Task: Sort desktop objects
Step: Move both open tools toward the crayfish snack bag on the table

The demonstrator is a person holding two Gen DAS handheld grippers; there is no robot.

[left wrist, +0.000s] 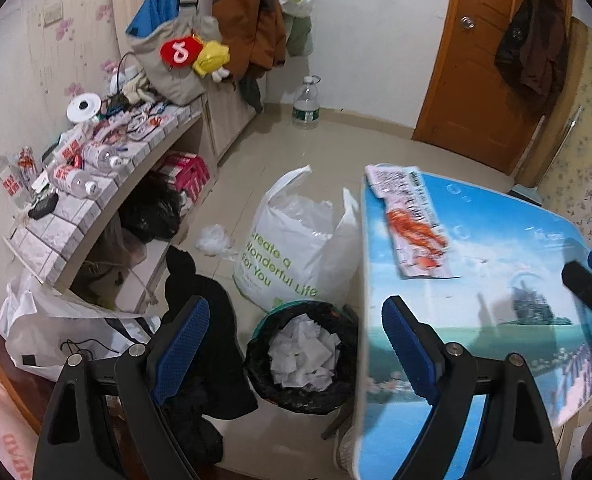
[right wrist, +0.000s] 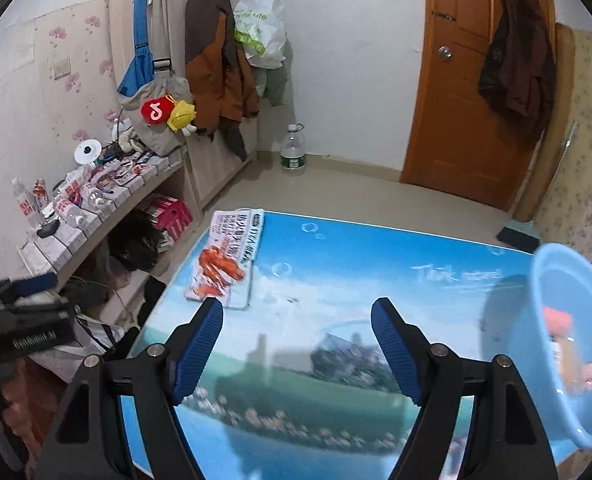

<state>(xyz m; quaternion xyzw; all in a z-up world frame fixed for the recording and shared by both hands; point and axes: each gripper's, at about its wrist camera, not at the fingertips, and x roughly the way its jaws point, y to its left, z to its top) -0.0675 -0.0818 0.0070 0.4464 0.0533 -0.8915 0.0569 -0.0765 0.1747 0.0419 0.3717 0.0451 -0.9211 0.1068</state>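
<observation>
A flat snack packet with an orange crayfish picture point(left wrist: 412, 224) lies at the far left corner of the blue picture-print table point(left wrist: 496, 320); it also shows in the right wrist view point(right wrist: 225, 260). My left gripper point(left wrist: 296, 340) is open and empty, hanging over the table's left edge above a bin. My right gripper point(right wrist: 296, 344) is open and empty above the table point(right wrist: 356, 280), short of the packet. A light blue plastic basin point(right wrist: 568, 340) with orange and red items inside sits at the table's right edge.
A black-lined waste bin point(left wrist: 302, 356) full of white paper stands beside the table, with a white plastic bag point(left wrist: 296, 240) behind it. A cluttered shelf with bottles point(left wrist: 87, 168) runs along the left wall. A water jug point(right wrist: 293, 152) stands by the far wall near a wooden door point(right wrist: 468, 92).
</observation>
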